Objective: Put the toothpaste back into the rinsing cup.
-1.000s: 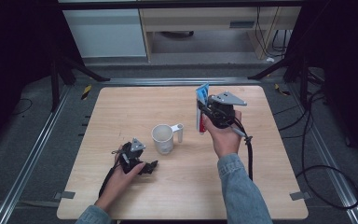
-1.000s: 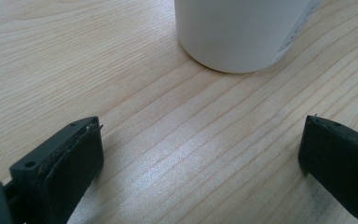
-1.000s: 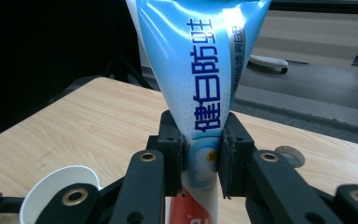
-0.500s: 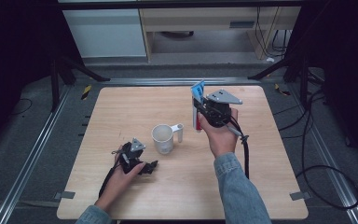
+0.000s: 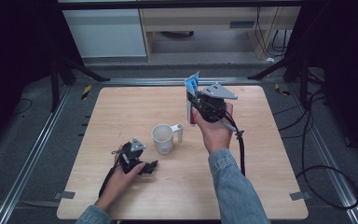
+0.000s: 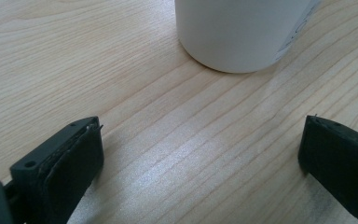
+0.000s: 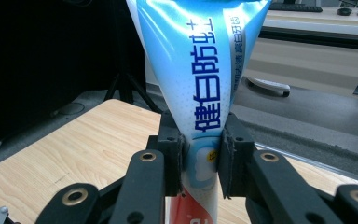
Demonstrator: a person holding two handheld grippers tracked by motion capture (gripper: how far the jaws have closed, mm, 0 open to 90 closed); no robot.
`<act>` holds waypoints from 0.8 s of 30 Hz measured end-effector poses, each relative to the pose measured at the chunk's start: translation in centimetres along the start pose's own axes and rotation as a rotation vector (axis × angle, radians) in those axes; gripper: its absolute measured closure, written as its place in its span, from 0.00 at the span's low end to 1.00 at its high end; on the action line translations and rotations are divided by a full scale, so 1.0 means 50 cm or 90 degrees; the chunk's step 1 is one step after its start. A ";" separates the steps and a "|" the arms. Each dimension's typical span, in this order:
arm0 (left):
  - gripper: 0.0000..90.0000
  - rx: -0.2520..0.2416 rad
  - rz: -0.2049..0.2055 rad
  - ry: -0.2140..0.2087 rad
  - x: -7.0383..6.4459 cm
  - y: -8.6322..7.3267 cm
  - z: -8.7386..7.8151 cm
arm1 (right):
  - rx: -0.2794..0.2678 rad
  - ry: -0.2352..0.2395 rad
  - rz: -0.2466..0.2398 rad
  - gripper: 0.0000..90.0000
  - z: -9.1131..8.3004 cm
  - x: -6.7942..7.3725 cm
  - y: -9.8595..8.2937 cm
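A white mug (image 5: 162, 138) stands upright near the middle of the wooden table (image 5: 121, 107). Its handle (image 5: 179, 132) points toward the right side. From the high view its inside looks pale and I cannot tell if something is in it. In the left gripper view only the lower part of the mug (image 6: 242, 32) is seen, standing flat on the wood.

The right gripper (image 5: 196, 103) is held above the table, behind and to the right of the mug. Its two black jaws are pinching a tube of toothpaste (image 7: 200, 84) at the narrow part. The tube stands almost upright in the high view (image 5: 192, 93), with the flat blue and white end on top and a red part below the jaws. The tube does not touch the table or the mug.

The left gripper (image 5: 142, 163) lies low on the table in the person's left hand (image 5: 121, 175), just in front and to the left of the mug. Its jaws are spread wide apart, with bare wood between them, and they hold nothing. The mug is near the jaws but does not touch them.

There is much open wood around the mug: the whole left half of the table, the far strip near the back edge, and the right side up to the right edge. Both forearms come in over the near edge.
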State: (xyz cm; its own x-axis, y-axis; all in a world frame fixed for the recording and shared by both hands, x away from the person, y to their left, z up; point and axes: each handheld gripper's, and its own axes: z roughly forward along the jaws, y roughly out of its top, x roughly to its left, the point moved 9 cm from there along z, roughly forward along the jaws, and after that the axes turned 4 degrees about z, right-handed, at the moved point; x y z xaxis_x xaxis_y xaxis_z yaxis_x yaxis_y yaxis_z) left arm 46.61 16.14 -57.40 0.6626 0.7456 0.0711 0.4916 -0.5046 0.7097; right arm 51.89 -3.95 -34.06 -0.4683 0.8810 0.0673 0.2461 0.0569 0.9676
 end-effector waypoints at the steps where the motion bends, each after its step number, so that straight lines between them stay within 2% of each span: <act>1: 0.00 0.002 0.001 0.001 0.000 -0.001 -0.001 | -0.002 0.000 0.001 0.82 0.001 0.003 0.002; 11: 0.00 0.002 -0.001 0.002 0.000 -0.001 -0.001 | -0.034 0.013 0.004 0.82 0.000 0.034 0.031; 24: 0.00 0.002 -0.001 0.001 0.000 0.000 -0.001 | -0.049 0.026 0.012 0.82 0.019 0.056 0.028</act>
State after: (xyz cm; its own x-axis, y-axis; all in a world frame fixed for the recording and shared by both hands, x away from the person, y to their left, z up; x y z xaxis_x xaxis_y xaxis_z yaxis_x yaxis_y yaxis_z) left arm 46.58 16.15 -57.39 0.6611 0.7470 0.0703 0.4943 -0.5041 0.7081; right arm 51.73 -0.95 -32.74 -0.4984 0.8619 0.0940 0.1898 0.0027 0.9818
